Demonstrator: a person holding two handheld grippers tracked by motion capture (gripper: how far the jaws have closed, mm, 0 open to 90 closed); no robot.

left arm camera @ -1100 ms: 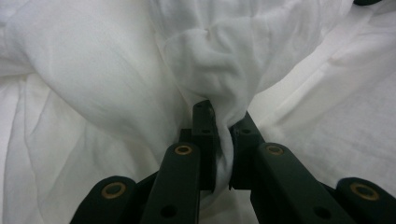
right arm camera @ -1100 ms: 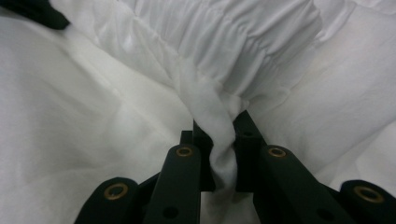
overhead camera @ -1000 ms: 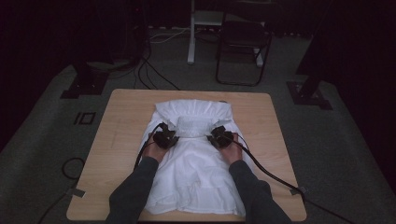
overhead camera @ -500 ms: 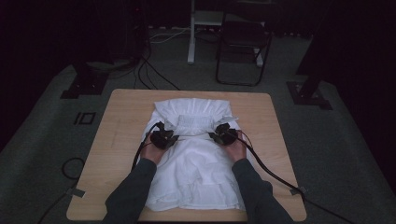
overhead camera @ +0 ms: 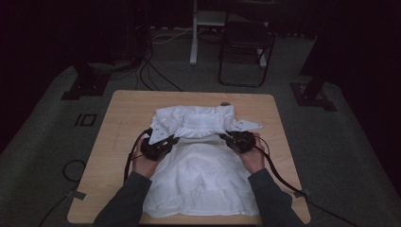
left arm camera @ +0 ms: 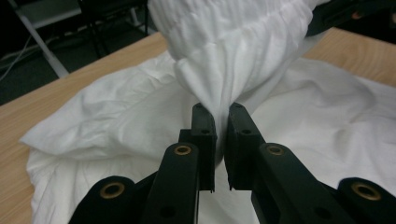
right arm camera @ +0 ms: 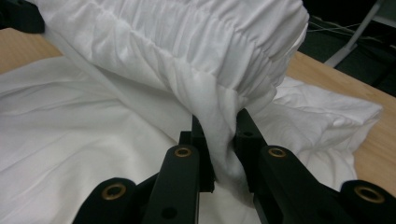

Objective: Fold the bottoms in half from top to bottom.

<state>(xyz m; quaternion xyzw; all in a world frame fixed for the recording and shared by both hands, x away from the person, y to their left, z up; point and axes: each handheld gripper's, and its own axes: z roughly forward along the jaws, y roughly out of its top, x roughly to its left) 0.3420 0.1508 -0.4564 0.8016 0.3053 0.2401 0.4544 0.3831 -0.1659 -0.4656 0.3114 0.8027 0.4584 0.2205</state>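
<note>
White garment (overhead camera: 203,165) lies spread over the middle of the tabletop (overhead camera: 123,118), its gathered elastic waistband (overhead camera: 203,124) toward the far side and lifted clear of the cloth beneath. The left gripper (overhead camera: 165,142) pinches the waistband's left end and the right gripper (overhead camera: 232,138) pinches its right end, so the band hangs stretched between the two. In the left gripper view the left gripper (left arm camera: 218,122) has its jaws drawn narrow on a bunched fold of the white fabric (left arm camera: 233,46), which rises from the tips; in the right gripper view the right gripper (right arm camera: 219,135) is likewise clamped on a thick wad of the ribbed band (right arm camera: 187,42). No writing, brand or label can be read on the cloth or the grippers.

The garment's near hem reaches almost to the near edge of the tabletop. Bare wood remains on the left and right sides and in a strip along the far edge. Beyond the tabletop, on the carpeted floor, a dark folding chair (overhead camera: 246,47) stands well apart.
</note>
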